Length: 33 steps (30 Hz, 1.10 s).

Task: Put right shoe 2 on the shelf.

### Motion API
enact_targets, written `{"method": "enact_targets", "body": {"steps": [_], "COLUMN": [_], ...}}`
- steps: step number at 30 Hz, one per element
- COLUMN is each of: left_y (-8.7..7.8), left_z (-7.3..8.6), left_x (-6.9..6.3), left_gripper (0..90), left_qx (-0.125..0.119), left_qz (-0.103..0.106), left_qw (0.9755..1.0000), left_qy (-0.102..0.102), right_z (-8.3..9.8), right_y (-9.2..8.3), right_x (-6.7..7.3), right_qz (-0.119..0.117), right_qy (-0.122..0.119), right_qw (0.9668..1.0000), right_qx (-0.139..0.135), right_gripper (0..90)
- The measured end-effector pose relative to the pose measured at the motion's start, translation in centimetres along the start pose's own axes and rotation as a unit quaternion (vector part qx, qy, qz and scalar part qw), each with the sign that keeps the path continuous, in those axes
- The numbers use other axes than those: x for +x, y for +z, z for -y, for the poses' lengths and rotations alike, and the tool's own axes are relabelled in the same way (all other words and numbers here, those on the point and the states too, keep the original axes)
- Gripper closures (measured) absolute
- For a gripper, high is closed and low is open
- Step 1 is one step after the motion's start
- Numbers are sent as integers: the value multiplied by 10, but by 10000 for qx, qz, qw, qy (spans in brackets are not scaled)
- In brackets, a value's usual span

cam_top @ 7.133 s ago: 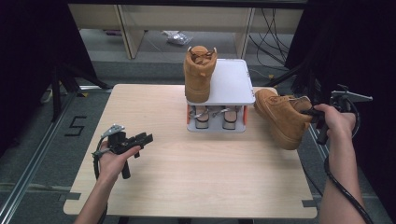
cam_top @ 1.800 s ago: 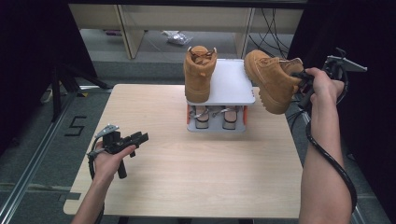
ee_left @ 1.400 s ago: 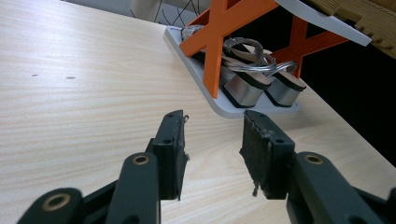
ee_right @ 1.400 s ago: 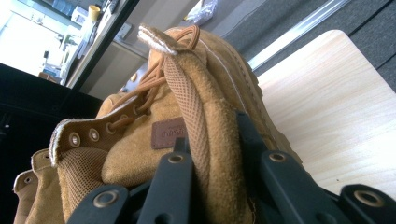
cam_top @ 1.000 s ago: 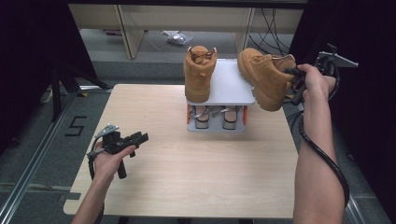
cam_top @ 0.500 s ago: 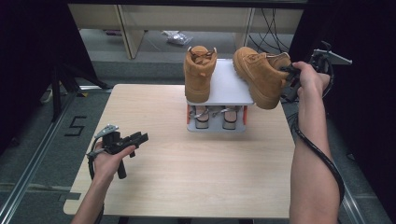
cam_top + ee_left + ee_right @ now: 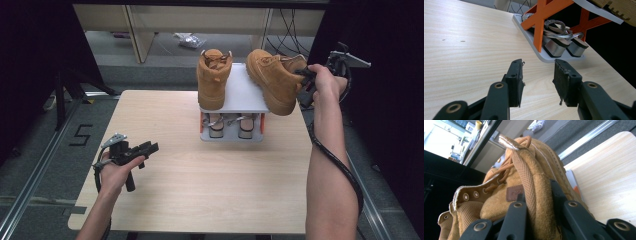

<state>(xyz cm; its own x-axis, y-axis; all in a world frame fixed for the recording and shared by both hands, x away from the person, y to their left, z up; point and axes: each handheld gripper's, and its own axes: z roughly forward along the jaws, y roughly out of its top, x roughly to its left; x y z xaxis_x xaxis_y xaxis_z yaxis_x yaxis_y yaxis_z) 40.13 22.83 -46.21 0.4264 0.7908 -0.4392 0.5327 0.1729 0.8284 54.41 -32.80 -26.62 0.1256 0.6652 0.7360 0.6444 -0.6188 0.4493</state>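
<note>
Two tan boots (image 7: pixel 214 77) — right gripper (image 7: pixel 306 86) clamps one (image 7: pixel 274 80); left gripper (image 7: pixel 148 148) gapes empty; perhaps two sandals (image 7: pixel 230 123) below.

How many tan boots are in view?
2: one boot stands on the rack's top shelf; the other boot hangs tilted in the right claw at the shelf's right edge.

In the high view, the right gripper's (image 7: pixel 306 86) jaws are hidden behind the held boot's (image 7: pixel 274 80) collar and the hand. The shoes (image 7: pixel 227 125) under the rack's (image 7: pixel 240 97) top shelf show just their heels; what kind they are is too small to tell. In the right gripper view, the boot's (image 7: pixel 524 202) toe and sole are cut off, and its label (image 7: pixel 513 193) is too blurred to read.
</note>
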Motion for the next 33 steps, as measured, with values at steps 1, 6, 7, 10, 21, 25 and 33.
{"method": "enact_targets", "body": {"steps": [1, 6, 7, 10, 21, 25, 33], "left_y": [0, 0, 0, -1, 0, 0, 0], "left_z": [0, 0, 0, 0, 0, 0, 0], "left_x": [0, 1, 1, 1, 0, 0, 1], "left_gripper": [583, 583, 583, 583, 583, 583, 584], "left_qx": [-8, -24, -31, -25, -17, -16, -18], "left_qz": [1, 9, 10, 15, 11, 10, 14], "left_qw": [10000, 10000, 10000, 10000, 10000, 10000, 10000], "left_qy": [-11, -22, -30, -23, -25, -20, -25], "right_z": [0, 2, 2, 3, 7, 8, 12], "right_y": [1, 6, 7, 9, 19, 22, 30], "right_x": [0, 7, 9, 13, 26, 29, 36], "right_qz": [28, -2, -27, -10, 8, -8, -40], "right_qy": [-100, -82, -84, -149, -182, -231, -247], "right_qw": [9999, 10000, 9999, 9999, 9998, 9997, 9997], "right_qx": [-25, -14, -49, 4, -4, 22, 83], "right_gripper": [799, 799, 799, 798, 797, 796, 793]}}
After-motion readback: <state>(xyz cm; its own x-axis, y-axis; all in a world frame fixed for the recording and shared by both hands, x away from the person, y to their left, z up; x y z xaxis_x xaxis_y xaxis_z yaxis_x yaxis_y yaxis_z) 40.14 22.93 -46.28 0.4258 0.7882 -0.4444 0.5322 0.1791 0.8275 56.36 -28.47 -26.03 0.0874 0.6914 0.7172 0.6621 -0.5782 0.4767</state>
